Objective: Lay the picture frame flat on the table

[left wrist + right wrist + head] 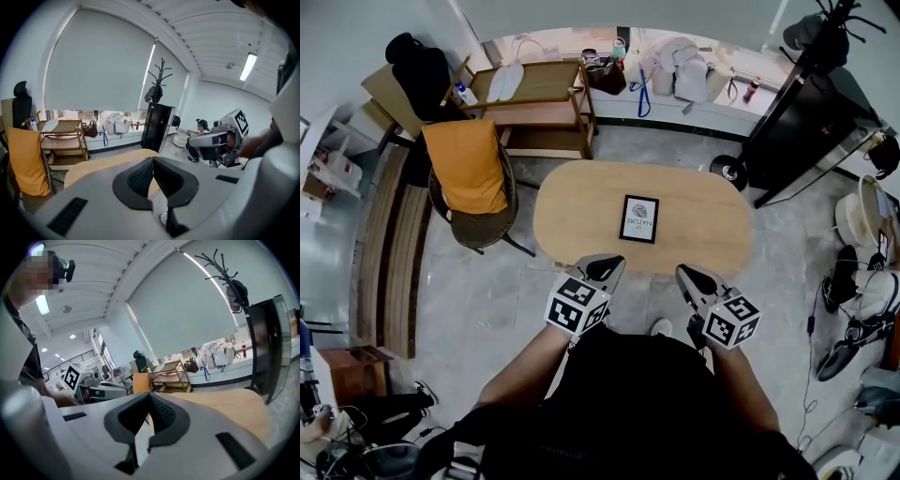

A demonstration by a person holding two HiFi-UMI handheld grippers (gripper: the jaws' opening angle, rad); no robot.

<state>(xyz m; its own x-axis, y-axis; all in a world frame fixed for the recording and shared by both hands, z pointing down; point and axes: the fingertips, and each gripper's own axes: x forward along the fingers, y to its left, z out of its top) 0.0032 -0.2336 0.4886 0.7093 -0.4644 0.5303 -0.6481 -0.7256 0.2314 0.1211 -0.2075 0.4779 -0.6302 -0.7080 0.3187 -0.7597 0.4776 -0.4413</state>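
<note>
**Two grippers close in on a frame at mid-table.** A person stands at the near edge of an oval wooden surface point(703, 234) with a hand-held gripper in each hand. A black-bordered picture frame point(638, 218) sits near the middle of the top. The left hand-held gripper point(603, 269) and the right hand-held gripper point(688, 276) both hang over the near rim and point toward the frame. The frame lies ahead of them and roughly between their lines, well short of either set of tips and touched by neither. Each gripper's own view shows its jaws clenched pad to pad with nothing between them. The frame cannot be made out in either of those views.

From overhead the frame's white printed face shows almost in full, so it is either lying flat or leaning well back. Whether a prop holds it up cannot be told from here.

The frame looks like a light, stiff, thin rectangle, probably glazed at the front — fragile, and slick across the face. The black border seems the safer hold, at the top edge or a side edge, with the pads across its thickness rather than on the glass. Either gripper's jaws would have to part first. On smooth wood the foot of the frame may skid as it tips — the second gripper could steady it, and a slow lowering would spare the glass a slap.
</note>
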